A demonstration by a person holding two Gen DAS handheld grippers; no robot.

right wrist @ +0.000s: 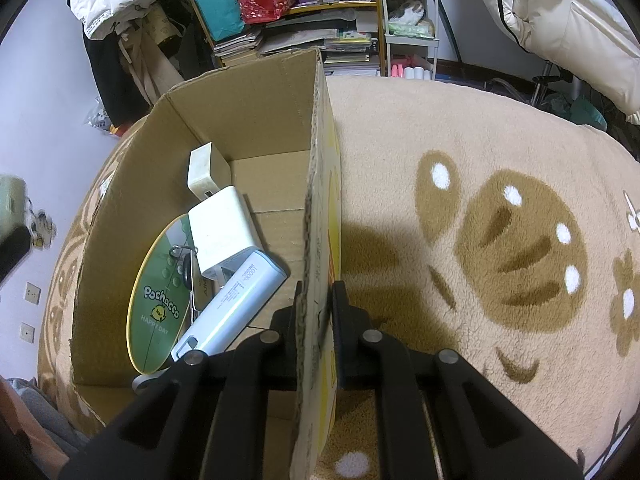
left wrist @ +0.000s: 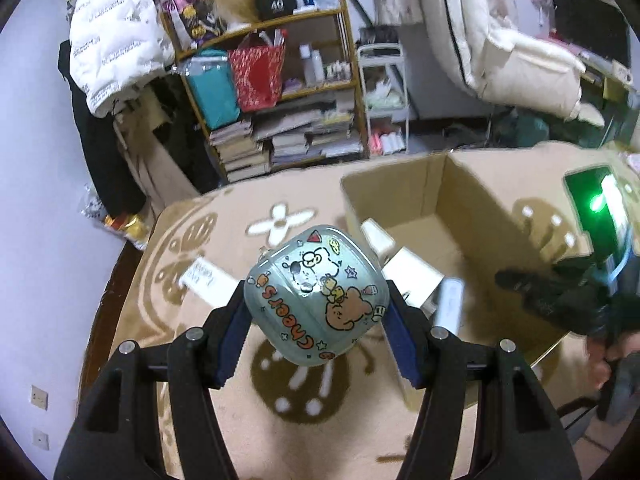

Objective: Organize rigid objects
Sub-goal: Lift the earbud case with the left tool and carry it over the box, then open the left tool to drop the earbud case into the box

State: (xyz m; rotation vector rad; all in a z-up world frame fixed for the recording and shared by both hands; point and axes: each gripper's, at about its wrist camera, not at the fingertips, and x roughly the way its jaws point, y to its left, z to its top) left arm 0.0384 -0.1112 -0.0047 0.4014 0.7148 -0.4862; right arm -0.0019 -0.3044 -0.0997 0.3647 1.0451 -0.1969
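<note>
Above the beige patterned rug (left wrist: 248, 392), the left gripper (left wrist: 316, 320) held a pale green rounded case (left wrist: 316, 296) printed with cartoon animals and the word "Cheers". Its two blue-padded fingers (left wrist: 234, 336) pressed against the case's left and right sides, and the case sat lifted clear of the rug, tilted, with its decorated face toward the camera. Just behind and to the right of the case stood an open cardboard box (left wrist: 472, 184), resting on the rug. A white card (left wrist: 208, 280) lay flat on the rug to the left of the case.

From the right wrist view, the right gripper (right wrist: 316, 312) was closed narrowly on the box's right wall (right wrist: 320, 168), one finger inside the box and the other outside against the yellow-printed face. Inside the box lay a green oval board (right wrist: 160, 300) marked "Pochacco", a white rectangular charger (right wrist: 222, 228) resting on it, a smaller cream block (right wrist: 206, 172) leaning at the left wall, and a light blue power bank (right wrist: 236, 304) lying slantwise across the board's edge. A metal ring with a dark tag (right wrist: 186, 268) sat on the board beside the charger.

Behind the rug stood a wooden shelf (left wrist: 344, 44) crowded with books and bags, and a white puffer jacket (left wrist: 112, 40) hung to its left.
</note>
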